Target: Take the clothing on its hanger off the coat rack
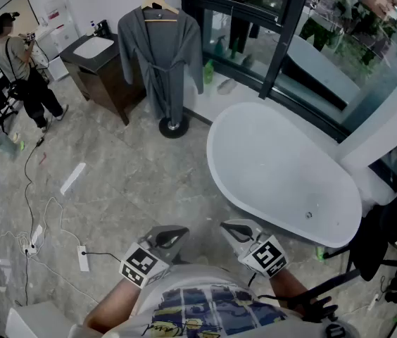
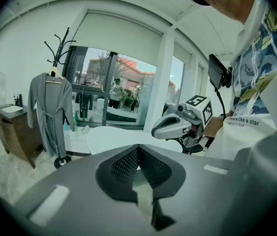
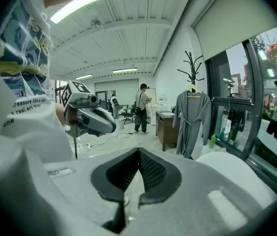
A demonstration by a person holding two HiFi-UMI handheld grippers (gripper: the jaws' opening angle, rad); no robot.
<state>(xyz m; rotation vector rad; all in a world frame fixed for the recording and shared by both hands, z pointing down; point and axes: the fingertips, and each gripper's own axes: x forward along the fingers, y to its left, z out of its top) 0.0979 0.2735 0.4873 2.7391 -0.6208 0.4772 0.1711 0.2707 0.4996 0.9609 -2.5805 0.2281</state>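
Entry: both grippers idle, nothing in hand.

Views compared. Only the head view shows the floor layout. The grey robe (image 1: 160, 55) hangs on a wooden hanger (image 1: 158, 9) on the coat rack (image 1: 174, 127), whose round base stands on the marble floor. A dark vanity cabinet (image 1: 107, 72) is on its left and a white bathtub (image 1: 283, 174) on its right. Cables and a power strip (image 1: 83, 258) lie on the floor at lower left.

The left gripper view alone takes in the window wall, with daylight and a red building outside. It also shows the rack's bare prongs above the robe.

The right gripper view alone looks down the long room: ceiling strip lights, office chairs, and a person (image 3: 141, 107) standing beyond the cabinet.

Writing. My shirt (image 2: 256, 107) reads "like a star" in the left gripper view and "real art than" in the right gripper view. The black-and-white square marker on each gripper cube carries no letters.

Pose. The left gripper (image 1: 167, 236) and right gripper (image 1: 239, 231) sit low, close to my torso and side by side. They are a little apart, and both tilt slightly downward toward the floor ahead.

Jaws. On the left the tips meet, with nothing between them. The right is the same, closed and empty.

The robe is well apart from both grippers, across the room, and is on its hanger on the rack.
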